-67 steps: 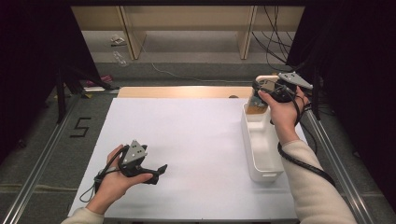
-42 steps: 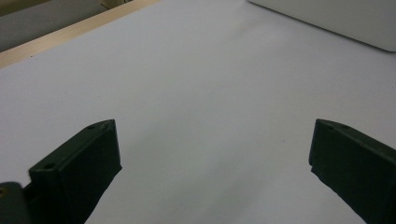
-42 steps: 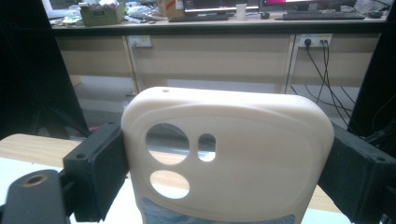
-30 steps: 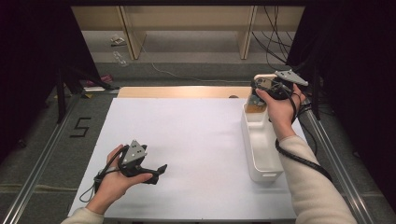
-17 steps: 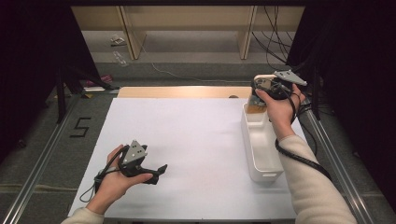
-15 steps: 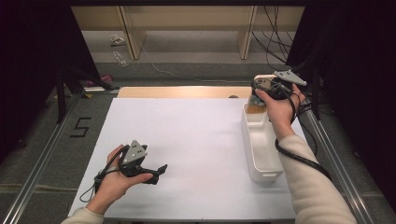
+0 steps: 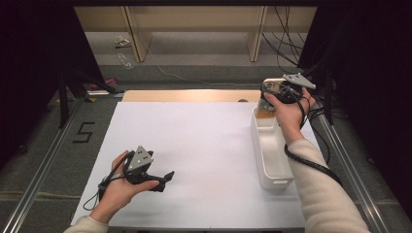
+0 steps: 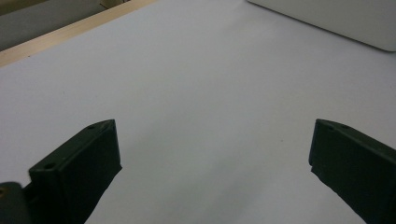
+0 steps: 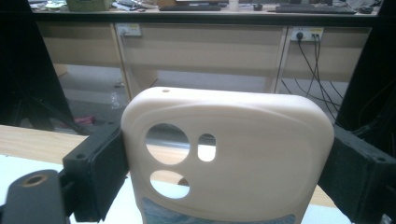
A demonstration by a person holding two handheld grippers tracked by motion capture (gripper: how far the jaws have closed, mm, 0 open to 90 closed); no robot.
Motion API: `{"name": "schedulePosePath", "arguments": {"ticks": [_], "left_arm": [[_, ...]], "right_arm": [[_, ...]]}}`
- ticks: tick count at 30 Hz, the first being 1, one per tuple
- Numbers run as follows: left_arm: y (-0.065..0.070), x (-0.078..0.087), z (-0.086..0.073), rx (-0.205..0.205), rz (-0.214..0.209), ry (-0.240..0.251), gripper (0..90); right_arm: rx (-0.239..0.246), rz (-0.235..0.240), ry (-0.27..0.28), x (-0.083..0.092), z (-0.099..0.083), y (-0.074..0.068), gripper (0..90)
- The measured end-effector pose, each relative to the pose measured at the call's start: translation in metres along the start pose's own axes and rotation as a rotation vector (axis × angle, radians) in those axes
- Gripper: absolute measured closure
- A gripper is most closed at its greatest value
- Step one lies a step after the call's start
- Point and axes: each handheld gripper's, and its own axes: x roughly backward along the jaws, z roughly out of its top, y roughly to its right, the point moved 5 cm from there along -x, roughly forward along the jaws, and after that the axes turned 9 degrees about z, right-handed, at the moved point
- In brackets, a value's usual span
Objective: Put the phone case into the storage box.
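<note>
A cream phone case (image 9: 243,154) with camera cut-outs stands upright between the jaws of my right gripper (image 9: 229,161), which press on its two sides. In the high view, my right gripper (image 7: 273,91) is held up over the far end of a long white tray (image 7: 272,160). My left gripper (image 7: 164,180) rests low near the table's front left, open, pointing right. In the left gripper view, nothing but the white sheet lies between the wide jaws of my left gripper (image 8: 215,140).
A white sheet (image 7: 204,141) covers the table, with a wooden strip (image 7: 189,95) along its far edge. The tray lies lengthwise along the right side. Metal rails (image 7: 43,170) flank the table. Desks and cables stand beyond.
</note>
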Motion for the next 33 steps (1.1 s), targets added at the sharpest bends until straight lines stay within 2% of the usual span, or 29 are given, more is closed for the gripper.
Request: {"name": "schedulePosePath", "arguments": {"ticks": [33], "left_arm": [[-0.0004, 0.0000, -0.0002, -0.001, -0.002, -0.001, 1.3]], "right_arm": [[0.004, -0.014, -0.020, -0.0087, -0.0095, -0.0005, 12.0]]}}
